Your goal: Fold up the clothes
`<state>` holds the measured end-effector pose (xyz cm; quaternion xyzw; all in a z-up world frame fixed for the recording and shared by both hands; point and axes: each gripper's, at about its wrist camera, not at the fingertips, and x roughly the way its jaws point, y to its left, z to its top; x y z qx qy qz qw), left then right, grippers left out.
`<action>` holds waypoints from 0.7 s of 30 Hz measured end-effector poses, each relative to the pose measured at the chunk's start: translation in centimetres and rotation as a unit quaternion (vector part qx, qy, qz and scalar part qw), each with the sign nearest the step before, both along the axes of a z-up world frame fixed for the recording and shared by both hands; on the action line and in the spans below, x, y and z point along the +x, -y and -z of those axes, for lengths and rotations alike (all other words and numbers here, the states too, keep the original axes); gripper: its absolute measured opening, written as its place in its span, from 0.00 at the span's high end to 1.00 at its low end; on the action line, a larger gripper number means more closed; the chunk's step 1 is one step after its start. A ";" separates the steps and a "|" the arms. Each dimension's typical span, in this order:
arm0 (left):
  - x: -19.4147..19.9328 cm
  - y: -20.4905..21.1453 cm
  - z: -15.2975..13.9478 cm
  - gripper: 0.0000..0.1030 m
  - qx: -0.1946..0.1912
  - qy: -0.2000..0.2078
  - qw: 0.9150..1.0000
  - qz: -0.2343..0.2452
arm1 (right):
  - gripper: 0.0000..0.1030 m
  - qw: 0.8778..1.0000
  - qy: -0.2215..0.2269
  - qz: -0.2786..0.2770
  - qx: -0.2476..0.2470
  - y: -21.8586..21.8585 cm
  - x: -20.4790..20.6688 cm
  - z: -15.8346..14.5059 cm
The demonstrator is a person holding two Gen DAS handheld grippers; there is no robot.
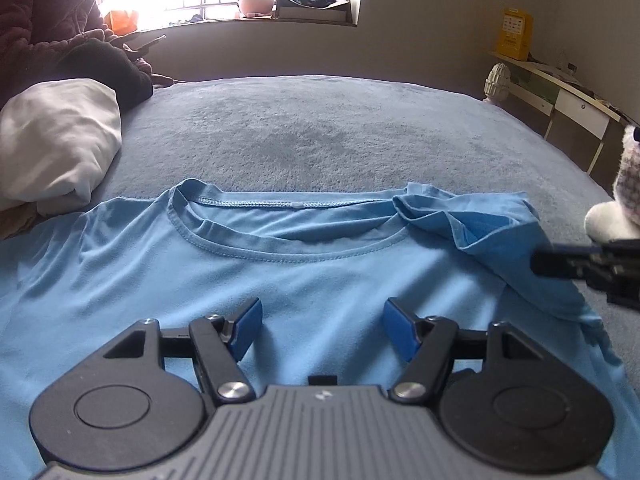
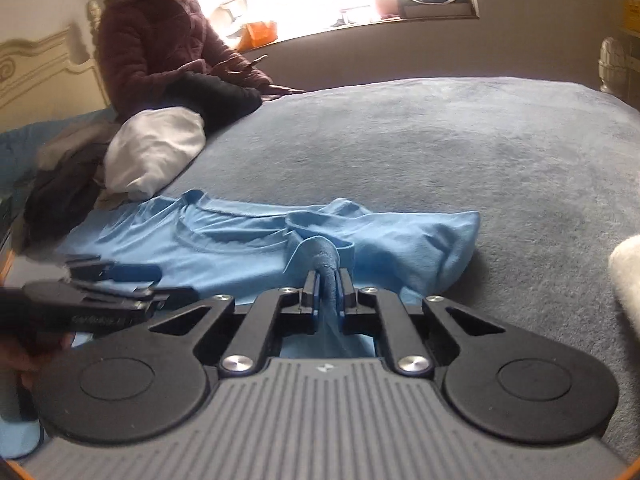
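A light blue T-shirt lies flat on the bed, collar toward the far side. Its right sleeve is folded over onto the body. My left gripper is open and empty, hovering just above the shirt's chest below the collar. My right gripper is shut on a bunched fold of the shirt's right sleeve, lifted slightly off the bed. The right gripper also shows at the right edge of the left wrist view. The left gripper shows at the left of the right wrist view.
The bed has a grey-blue fleece cover. A white bundled cloth and dark clothes lie at the left. A seated person in a maroon jacket is beyond them. A white plush toy sits at the right edge.
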<state>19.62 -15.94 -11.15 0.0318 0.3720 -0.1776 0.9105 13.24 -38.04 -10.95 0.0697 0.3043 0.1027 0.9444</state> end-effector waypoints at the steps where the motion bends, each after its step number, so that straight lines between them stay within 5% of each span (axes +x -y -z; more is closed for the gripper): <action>1: 0.1 -0.1 0.0 0.34 -0.001 0.002 1.000 -0.004 | 0.94 1.000 0.003 -0.018 -0.024 -1.0 -0.8 0.0; 5: 0.4 -0.2 0.0 0.34 0.001 0.007 1.000 -0.015 | 0.93 0.987 0.003 -0.102 -0.121 -4.8 -3.7 0.7; 8: 0.5 -0.3 -0.1 0.34 0.001 0.007 1.000 -0.020 | 0.93 0.984 -0.012 -0.115 -0.134 -6.1 -5.1 1.3; 15: 0.1 -0.6 -1.1 0.34 -0.001 0.019 1.000 -0.017 | 0.90 0.999 -0.017 -0.025 -0.044 -4.1 -5.6 0.3; 21: -0.6 -0.1 -1.0 0.34 0.019 0.024 0.999 -0.012 | 0.82 0.998 -0.042 0.035 0.038 -0.6 -1.4 1.1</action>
